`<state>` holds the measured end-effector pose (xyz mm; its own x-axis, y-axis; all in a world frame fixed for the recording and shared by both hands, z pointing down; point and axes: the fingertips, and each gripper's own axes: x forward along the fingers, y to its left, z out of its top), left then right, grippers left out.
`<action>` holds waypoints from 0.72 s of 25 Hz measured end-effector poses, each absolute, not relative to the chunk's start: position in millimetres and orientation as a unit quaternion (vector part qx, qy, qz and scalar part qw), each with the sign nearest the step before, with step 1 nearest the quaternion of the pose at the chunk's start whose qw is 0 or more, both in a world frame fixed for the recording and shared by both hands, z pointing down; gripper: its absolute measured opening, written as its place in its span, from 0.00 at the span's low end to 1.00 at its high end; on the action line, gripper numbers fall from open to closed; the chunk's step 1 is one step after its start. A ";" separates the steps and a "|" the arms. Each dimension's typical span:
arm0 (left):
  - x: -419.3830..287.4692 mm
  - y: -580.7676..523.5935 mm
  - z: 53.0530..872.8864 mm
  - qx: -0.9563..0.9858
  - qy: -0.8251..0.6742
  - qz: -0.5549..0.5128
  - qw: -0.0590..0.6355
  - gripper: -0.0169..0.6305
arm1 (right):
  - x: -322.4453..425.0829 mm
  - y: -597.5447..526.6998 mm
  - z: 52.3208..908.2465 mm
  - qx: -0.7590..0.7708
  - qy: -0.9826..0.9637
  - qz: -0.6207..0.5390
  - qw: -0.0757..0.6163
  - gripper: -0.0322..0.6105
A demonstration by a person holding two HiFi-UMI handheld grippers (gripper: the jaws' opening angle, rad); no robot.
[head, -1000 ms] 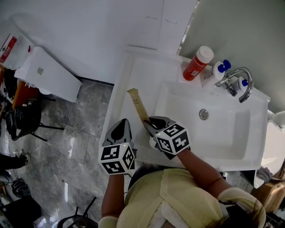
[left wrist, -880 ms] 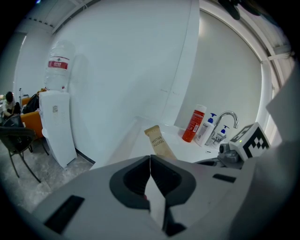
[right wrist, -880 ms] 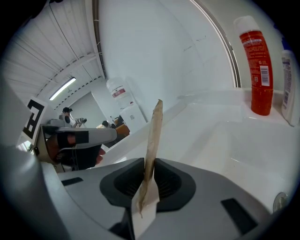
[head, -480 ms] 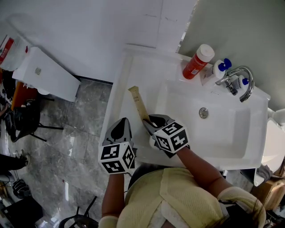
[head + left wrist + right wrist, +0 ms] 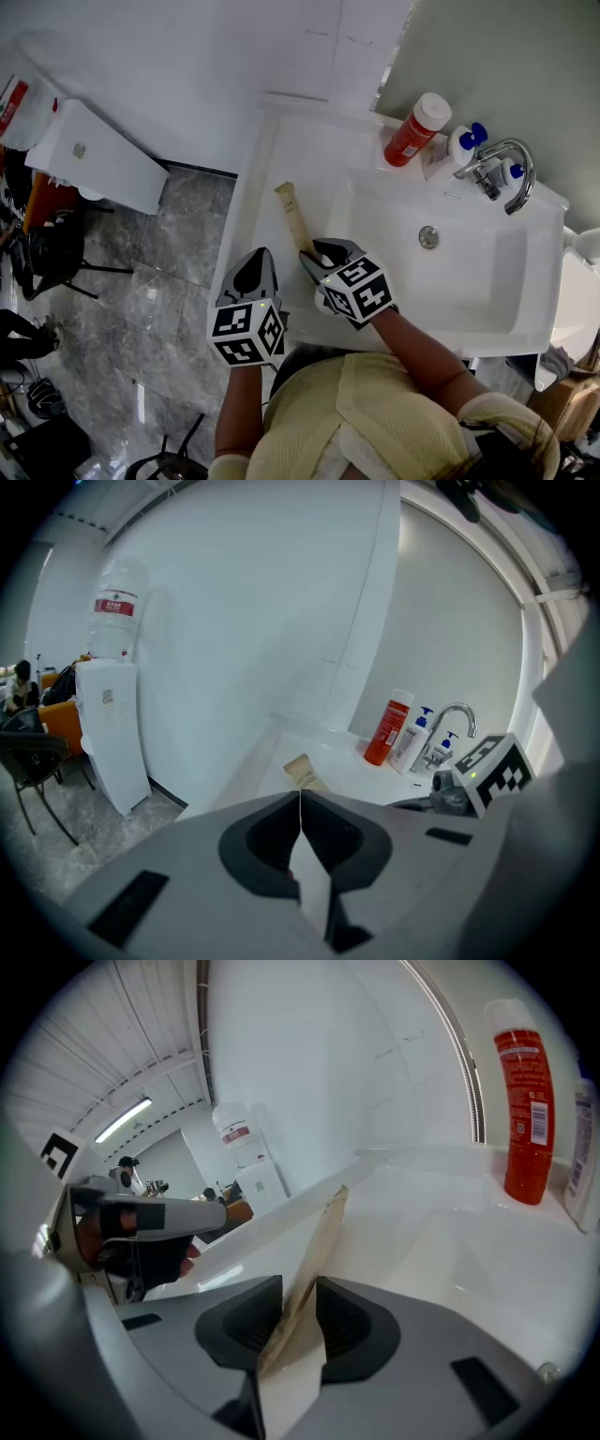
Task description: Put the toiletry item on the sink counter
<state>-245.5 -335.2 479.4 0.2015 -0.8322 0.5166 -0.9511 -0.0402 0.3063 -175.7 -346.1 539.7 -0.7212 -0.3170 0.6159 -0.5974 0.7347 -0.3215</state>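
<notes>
The toiletry item is a long tan paper packet point(image 5: 293, 217) on the white sink counter point(image 5: 267, 169), left of the basin. My right gripper point(image 5: 319, 259) is at the packet's near end. In the right gripper view the packet point(image 5: 317, 1251) stands on edge between the jaws of that gripper point(image 5: 298, 1296). These jaws have just been opening; a gap shows beside the packet and the pads do not press it. My left gripper point(image 5: 255, 274) hangs at the counter's front left edge, its jaws point(image 5: 300, 799) shut on nothing, with the packet point(image 5: 302, 772) beyond them.
A red bottle with a white cap point(image 5: 415, 131) and a white pump bottle point(image 5: 461, 145) stand at the back of the counter by the chrome faucet point(image 5: 502, 171). The sink basin point(image 5: 450, 281) lies right of the packet. A water dispenser point(image 5: 108, 733) stands on the floor at left.
The packet's far end has shifted slightly to the right on the counter, and the right gripper has edged with it. The left gripper has not moved.
</notes>
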 end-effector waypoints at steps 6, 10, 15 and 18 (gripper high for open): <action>-246.2 -334.4 478.5 0.715 -0.624 0.098 0.299 0.09 | -175.9 -347.3 540.6 0.260 -0.892 0.246 0.277 0.26; -246.2 -334.6 477.6 0.715 -0.626 0.099 0.297 0.09 | -177.0 -346.5 542.3 0.259 -0.893 0.232 0.286 0.35; -245.4 -333.3 476.9 0.715 -0.625 0.098 0.297 0.09 | -176.1 -349.2 539.9 0.266 -0.895 0.222 0.282 0.39; -244.7 -331.3 475.3 0.718 -0.622 0.096 0.298 0.09 | -174.6 -349.9 538.1 0.268 -0.894 0.224 0.280 0.39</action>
<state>-244.7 -331.3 475.3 0.2083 -0.8361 0.5074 -0.9499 -0.0494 0.3085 -174.6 -349.9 538.1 -0.6992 -0.3537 0.6213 -0.6051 0.7556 -0.2509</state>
